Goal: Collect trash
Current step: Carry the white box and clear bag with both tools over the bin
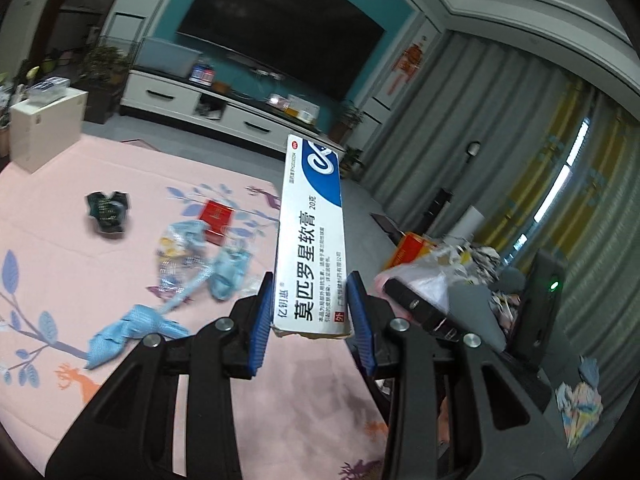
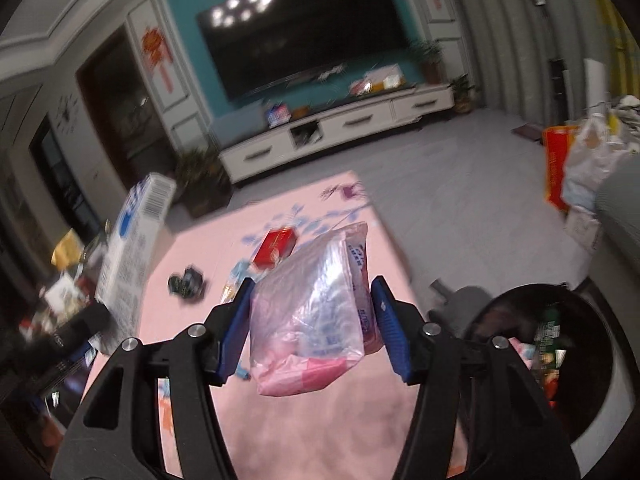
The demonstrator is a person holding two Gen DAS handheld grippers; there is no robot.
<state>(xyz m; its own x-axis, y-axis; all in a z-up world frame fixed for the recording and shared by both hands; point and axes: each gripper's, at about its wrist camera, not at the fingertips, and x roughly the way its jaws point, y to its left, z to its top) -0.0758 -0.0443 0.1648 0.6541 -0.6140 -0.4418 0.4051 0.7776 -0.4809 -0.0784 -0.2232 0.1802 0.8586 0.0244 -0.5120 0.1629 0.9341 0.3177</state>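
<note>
Both tongs are loaded, left tongs (image 1: 310, 312) pinching the box (image 1: 312, 240), right tongs (image 2: 314, 320) pinching the plastic bag (image 2: 316, 304); carry each squarely over the bin (image 2: 560, 344) before letting go.

Your left tongs (image 1: 310, 308) and right tongs (image 2: 314, 320) look the same: black plastic arms with long cut-out slots, round silver screws at the joints, and two ribbed blue pads (image 1: 258, 332) on the inner side of the fingers.
</note>
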